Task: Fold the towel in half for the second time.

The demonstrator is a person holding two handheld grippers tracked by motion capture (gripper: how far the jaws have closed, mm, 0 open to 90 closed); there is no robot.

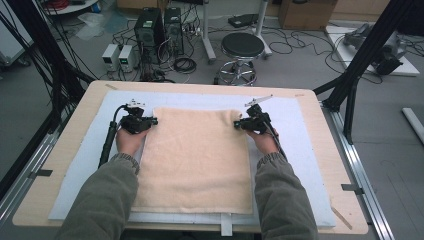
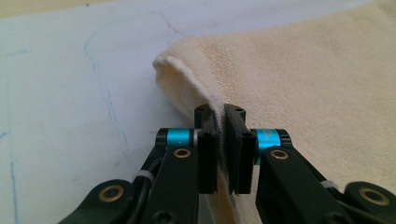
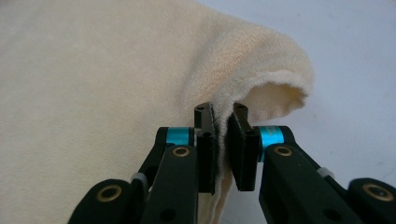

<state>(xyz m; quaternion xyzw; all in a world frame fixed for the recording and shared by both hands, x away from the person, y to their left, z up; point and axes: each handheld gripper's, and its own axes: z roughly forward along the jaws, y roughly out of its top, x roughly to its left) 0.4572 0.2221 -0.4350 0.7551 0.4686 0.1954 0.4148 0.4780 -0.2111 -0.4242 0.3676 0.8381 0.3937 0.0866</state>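
High view: cream towel (image 1: 195, 160) lies flat; far corners pinched.

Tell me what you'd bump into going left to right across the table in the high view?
Bare table edge → white mat → left hand-held gripper, pinching the towel's left edge → cream towel → right hand-held gripper, pinching its right edge → white mat again → wooden table edge.

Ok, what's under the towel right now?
The towel lies on a pale blue-grey mat, which covers a wooden table. Anything beneath the cloth's middle is hidden. The left gripper and right gripper pinch its far corners, lifting small folds.
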